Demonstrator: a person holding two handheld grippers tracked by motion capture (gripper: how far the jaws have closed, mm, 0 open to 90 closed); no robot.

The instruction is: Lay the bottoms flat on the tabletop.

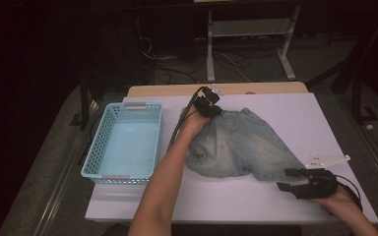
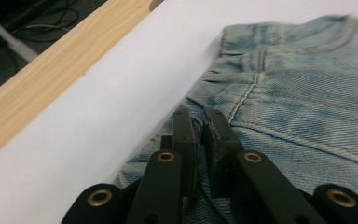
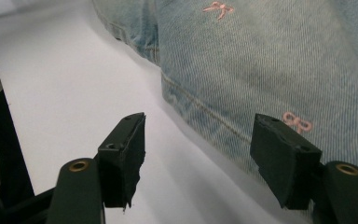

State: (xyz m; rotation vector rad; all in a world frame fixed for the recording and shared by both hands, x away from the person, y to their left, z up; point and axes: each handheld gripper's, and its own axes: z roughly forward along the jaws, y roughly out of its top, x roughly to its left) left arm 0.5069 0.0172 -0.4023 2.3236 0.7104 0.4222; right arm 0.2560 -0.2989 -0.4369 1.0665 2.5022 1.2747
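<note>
The denim shorts (image 1: 241, 145) lie spread on the white counter (image 1: 285, 110), just right of the light blue basket (image 1: 123, 142). The left hand-held gripper (image 2: 199, 122) is clamped on the shorts' far edge, apparently at the waistband. The right hand-held gripper (image 3: 205, 149) stands with jaws apart at the shorts' near hem, one jaw over the fabric.

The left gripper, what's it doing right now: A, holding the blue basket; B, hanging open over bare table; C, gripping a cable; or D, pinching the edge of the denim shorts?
D: in the left gripper view the left gripper has its jaws closed on a fold at the edge of the denim shorts.
</note>
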